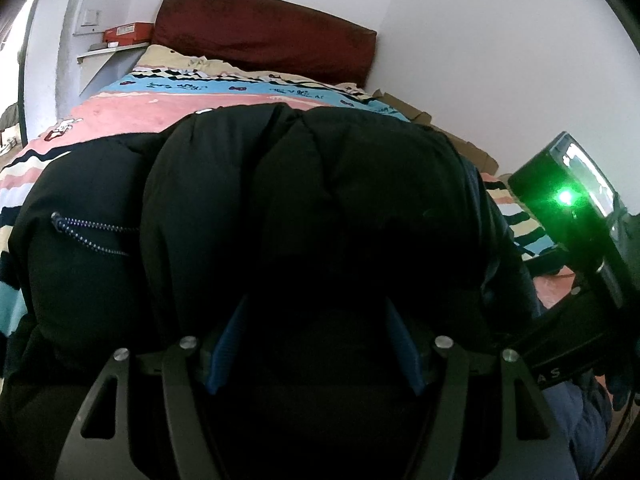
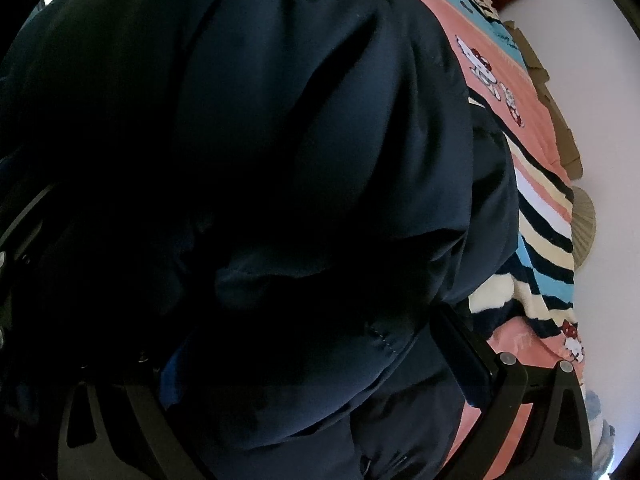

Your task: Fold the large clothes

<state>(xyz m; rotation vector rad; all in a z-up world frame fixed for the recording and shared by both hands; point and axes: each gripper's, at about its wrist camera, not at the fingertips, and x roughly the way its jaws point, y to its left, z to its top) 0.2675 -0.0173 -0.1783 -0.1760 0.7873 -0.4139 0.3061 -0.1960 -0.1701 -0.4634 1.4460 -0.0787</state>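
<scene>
A bulky dark navy puffer jacket [image 1: 312, 184] lies bunched on the bed and fills most of both views [image 2: 280, 140]. A speckled drawcord [image 1: 84, 236] shows on its left side. My left gripper [image 1: 316, 344] has its blue-padded fingers [image 1: 226, 340] apart, with jacket fabric bulging between them; the tips are buried in the dark cloth. My right gripper [image 2: 316, 360] is pressed into the jacket; its right finger [image 2: 464, 352] shows at the jacket's edge, and its left finger is lost in shadow. The right gripper's body with a green light [image 1: 568, 200] shows in the left wrist view.
The bed has a striped pink, blue and cream cartoon blanket [image 1: 168, 100] [image 2: 532, 128]. A dark red cushion [image 1: 264, 32] leans on the white wall. A shelf with a red box [image 1: 128, 34] is at the far left. Cardboard pieces [image 2: 560, 120] lie along the wall.
</scene>
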